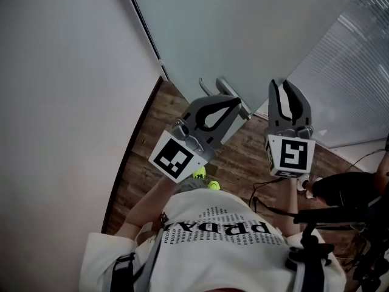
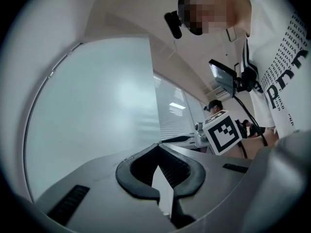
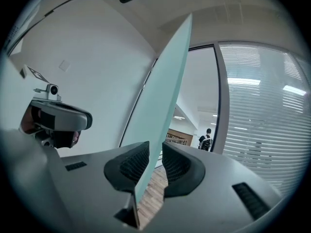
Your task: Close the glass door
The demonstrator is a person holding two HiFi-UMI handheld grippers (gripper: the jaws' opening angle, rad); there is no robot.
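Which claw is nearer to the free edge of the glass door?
Right. The right claw straddles the edge of the glass door, with its jaws apart on either side. The left claw, jaws together, sits off to the side, facing the door's flat face.

Slatted blinds (image 1: 358,72) are hanging at two o'clock; wood floor (image 1: 143,163) is stretching toward seven; a white wall (image 1: 61,102) is filling nine.

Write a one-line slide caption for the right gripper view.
Right gripper, jaws apart, straddles the edge of the glass door, with blinds at right.
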